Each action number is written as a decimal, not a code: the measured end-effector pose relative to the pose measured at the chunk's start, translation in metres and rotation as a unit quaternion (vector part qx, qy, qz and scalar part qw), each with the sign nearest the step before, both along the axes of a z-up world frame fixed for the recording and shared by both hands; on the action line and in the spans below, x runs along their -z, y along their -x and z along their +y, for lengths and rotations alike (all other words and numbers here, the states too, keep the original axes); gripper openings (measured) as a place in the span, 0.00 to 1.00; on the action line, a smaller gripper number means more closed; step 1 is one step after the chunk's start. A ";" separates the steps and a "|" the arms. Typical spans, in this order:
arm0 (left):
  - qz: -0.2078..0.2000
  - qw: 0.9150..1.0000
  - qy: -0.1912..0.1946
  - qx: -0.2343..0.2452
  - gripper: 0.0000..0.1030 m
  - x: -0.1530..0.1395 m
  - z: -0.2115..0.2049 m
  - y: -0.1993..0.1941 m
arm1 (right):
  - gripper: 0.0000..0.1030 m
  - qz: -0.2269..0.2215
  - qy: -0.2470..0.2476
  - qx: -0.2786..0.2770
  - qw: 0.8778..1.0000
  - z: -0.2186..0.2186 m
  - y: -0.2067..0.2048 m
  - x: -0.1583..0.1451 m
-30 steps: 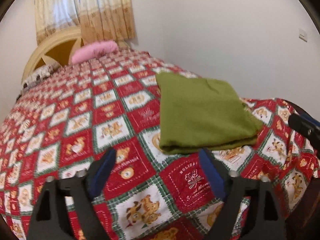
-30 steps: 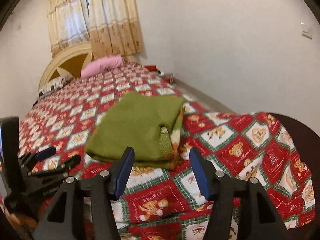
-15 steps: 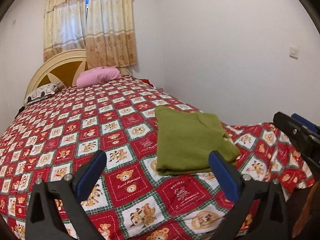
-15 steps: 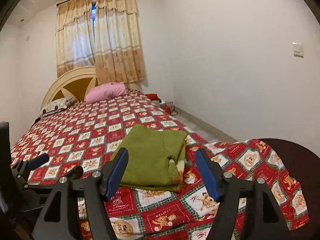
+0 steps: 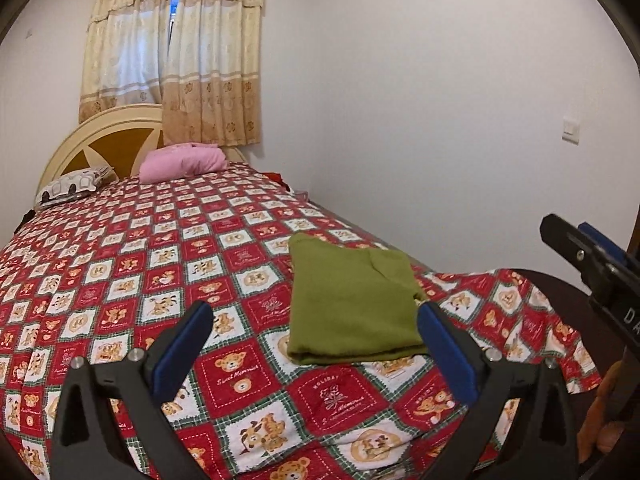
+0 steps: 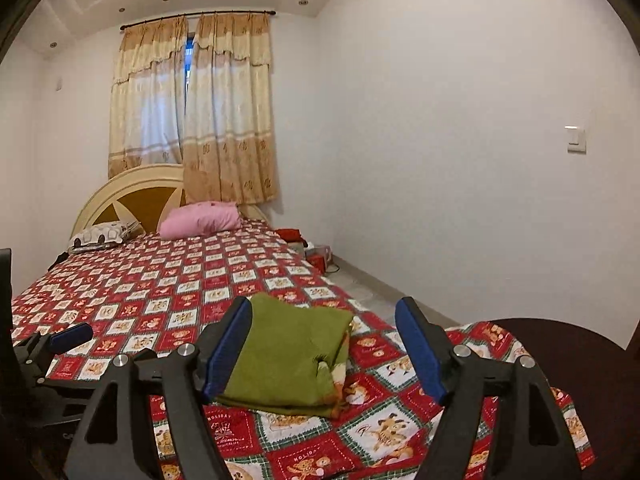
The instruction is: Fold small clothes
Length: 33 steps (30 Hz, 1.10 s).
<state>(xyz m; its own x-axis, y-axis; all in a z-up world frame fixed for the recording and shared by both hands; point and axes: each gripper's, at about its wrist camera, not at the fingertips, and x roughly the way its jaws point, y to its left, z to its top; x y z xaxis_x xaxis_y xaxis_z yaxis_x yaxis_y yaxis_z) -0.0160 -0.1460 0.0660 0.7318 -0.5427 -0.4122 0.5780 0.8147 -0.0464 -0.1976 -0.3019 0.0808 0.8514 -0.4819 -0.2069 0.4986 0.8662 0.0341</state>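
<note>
A green garment (image 5: 352, 304) lies folded into a flat rectangle on the red patterned bedspread (image 5: 160, 264), near the bed's foot corner. In the right wrist view the same green garment (image 6: 288, 352) shows a striped layer at its right edge. My left gripper (image 5: 314, 328) is open, raised above the bed with nothing between its blue pads. My right gripper (image 6: 323, 320) hovers above the garment, apart from it, with its jaws opening and nothing in them. Each gripper appears at the edge of the other's view: right gripper (image 5: 592, 256), left gripper (image 6: 60, 344).
A pink pillow (image 5: 184, 162) and a patterned pillow (image 5: 72, 188) lie by the round headboard (image 5: 104, 136). A white wall runs along the right side, with a floor strip and small red items (image 6: 316, 256) beside the bed. A dark footboard (image 6: 560, 344) curves at right.
Both grippers have risen and tilted upward, away from the folded green garment, so more of the room shows. The right gripper's jaws have spread wider.
</note>
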 end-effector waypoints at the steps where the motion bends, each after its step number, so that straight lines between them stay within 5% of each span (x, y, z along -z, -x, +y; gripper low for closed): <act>1: -0.002 1.000 0.003 0.000 1.00 -0.003 0.001 0.001 | 0.73 -0.004 0.003 0.001 1.000 0.001 0.002 -0.002; 5: -0.012 1.000 0.014 -0.008 1.00 -0.010 0.006 0.004 | 0.79 -0.015 0.010 0.007 1.000 0.003 0.007 -0.007; 33: -0.020 1.000 0.014 -0.005 1.00 -0.014 0.008 0.009 | 0.80 -0.026 0.018 0.013 0.999 0.007 0.018 -0.013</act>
